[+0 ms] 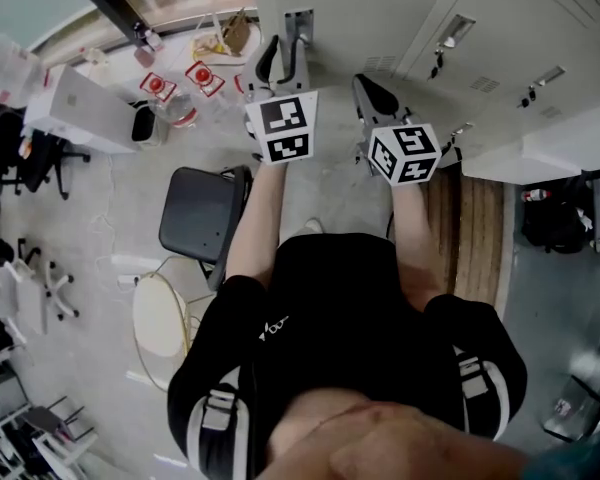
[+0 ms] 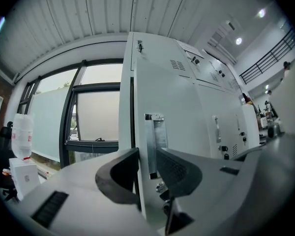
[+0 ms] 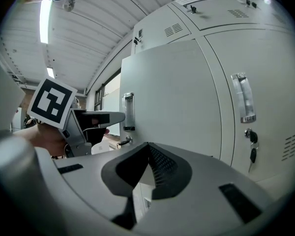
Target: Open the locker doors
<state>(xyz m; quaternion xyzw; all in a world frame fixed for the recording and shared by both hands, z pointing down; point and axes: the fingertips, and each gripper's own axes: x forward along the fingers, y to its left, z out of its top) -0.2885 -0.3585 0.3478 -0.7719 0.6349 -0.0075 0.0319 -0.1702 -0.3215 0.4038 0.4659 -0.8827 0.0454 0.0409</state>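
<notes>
Pale grey sheet-metal locker door [image 2: 182,117] stands at the left end of a row of matching grey steel lockers [image 1: 500,38], just right of a large dark-framed window [image 2: 93,117]. A dark gap runs down its left edge, so it sits slightly ajar. A narrow, upright, bright metal handle [image 2: 154,141] is fixed near that edge.

The left gripper [image 2: 147,154] points level at the door. It is closed on the locker door at the handle, with one black jaw behind the door's free edge and the other against the handle on the front face. In the head view this left gripper [image 1: 283,58] reaches to the far side, with the handle rising just past its jaws.

The right gripper [image 3: 148,146] is pinched fully together with nothing between its jaws. It hangs near the door's face, to the right of the left gripper [image 1: 365,86].

Farther right, a neighbouring grey door carries its own bright handle [image 3: 243,97], with small keys [image 3: 252,149] hanging below it. A black square-seated chair [image 1: 200,213] stands on the pale floor [image 1: 110,218] at the person's left.
</notes>
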